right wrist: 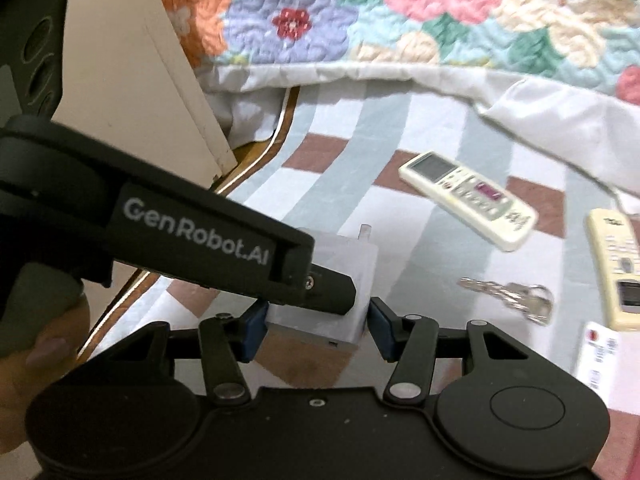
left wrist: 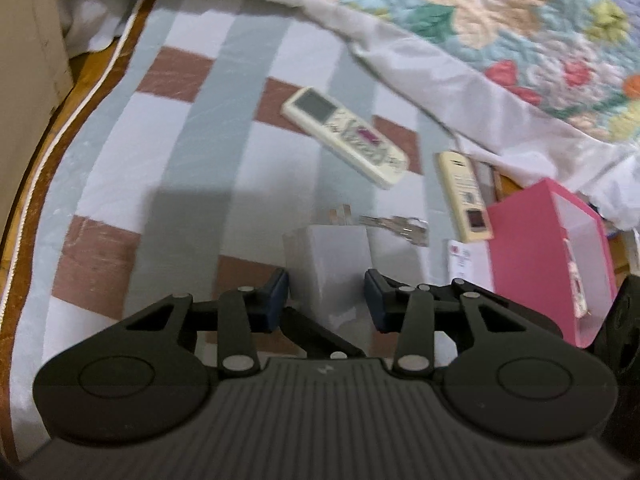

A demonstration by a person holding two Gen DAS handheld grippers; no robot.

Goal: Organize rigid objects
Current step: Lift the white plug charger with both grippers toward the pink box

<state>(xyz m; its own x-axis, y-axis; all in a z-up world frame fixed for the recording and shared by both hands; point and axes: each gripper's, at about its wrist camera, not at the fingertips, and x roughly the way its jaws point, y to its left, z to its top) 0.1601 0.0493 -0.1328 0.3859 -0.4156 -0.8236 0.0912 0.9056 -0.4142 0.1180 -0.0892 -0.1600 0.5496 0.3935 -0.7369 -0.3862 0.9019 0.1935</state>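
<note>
A white charger plug (left wrist: 326, 264) sits between the fingers of my left gripper (left wrist: 326, 300), which closes on its sides; its prongs point away. In the right wrist view the same charger (right wrist: 340, 276) lies between the open fingers of my right gripper (right wrist: 316, 328), with the left gripper's black finger (right wrist: 320, 284) across it. A white air-conditioner remote (left wrist: 344, 134) (right wrist: 470, 198), a cream remote (left wrist: 464, 196) (right wrist: 618, 264) and a bunch of keys (left wrist: 396, 228) (right wrist: 508, 296) lie on the checked sheet. A pink box (left wrist: 548, 256) stands at the right.
A floral quilt (left wrist: 480, 20) (right wrist: 400, 12) is bunched along the far side of the bed. A white card (left wrist: 464, 260) (right wrist: 598, 354) lies near the pink box. A cream wall or cabinet (right wrist: 132, 80) and the wooden bed edge (left wrist: 36, 184) are at the left.
</note>
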